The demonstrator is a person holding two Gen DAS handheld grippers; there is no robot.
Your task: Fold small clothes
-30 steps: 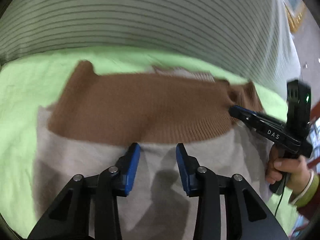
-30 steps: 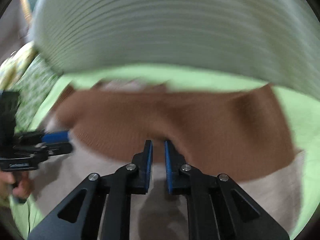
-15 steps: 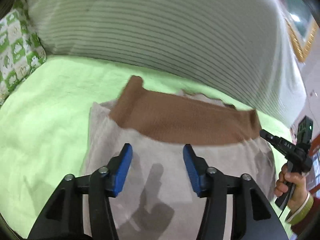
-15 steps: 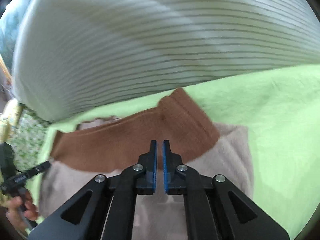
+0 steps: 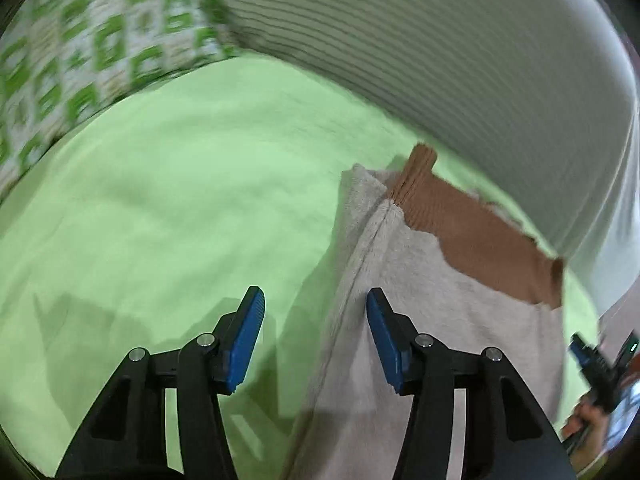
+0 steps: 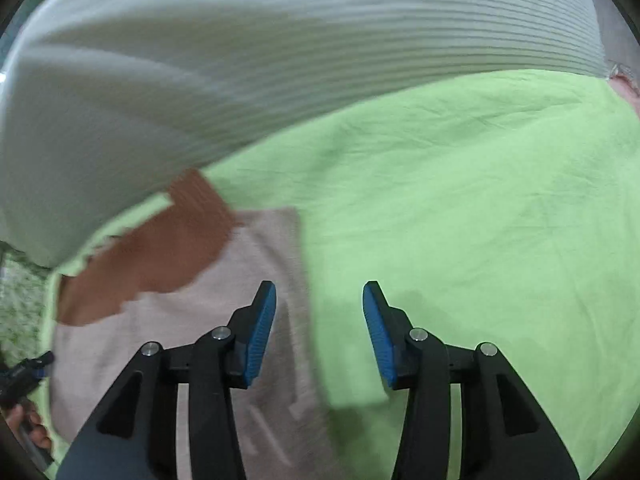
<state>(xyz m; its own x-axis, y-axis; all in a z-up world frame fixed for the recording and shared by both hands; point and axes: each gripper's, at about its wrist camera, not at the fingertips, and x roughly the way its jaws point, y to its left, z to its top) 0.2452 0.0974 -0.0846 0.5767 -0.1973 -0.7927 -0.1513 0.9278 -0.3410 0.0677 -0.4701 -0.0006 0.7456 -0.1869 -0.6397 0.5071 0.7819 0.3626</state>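
Observation:
A small beige garment (image 5: 440, 320) with a brown ribbed band (image 5: 480, 240) along its far edge lies flat on the light green sheet (image 5: 160, 220). My left gripper (image 5: 314, 320) is open and empty, over the garment's left edge. In the right wrist view the garment (image 6: 192, 340) and its brown band (image 6: 160, 252) lie at the left, and my right gripper (image 6: 320, 316) is open and empty over the garment's right edge. The right gripper also shows far right in the left wrist view (image 5: 600, 364), and the left gripper shows at the far left of the right wrist view (image 6: 24, 372).
A large grey-and-white striped pillow or bolster (image 5: 440, 60) runs along the back of the bed, also in the right wrist view (image 6: 240, 60). A green-and-white patterned pillow (image 5: 80, 48) lies at the back left. The green sheet (image 6: 480, 220) spreads to both sides of the garment.
Both grippers have swung outward from the garment's middle to its side edges. The right gripper has opened from shut; the left has opened wider.

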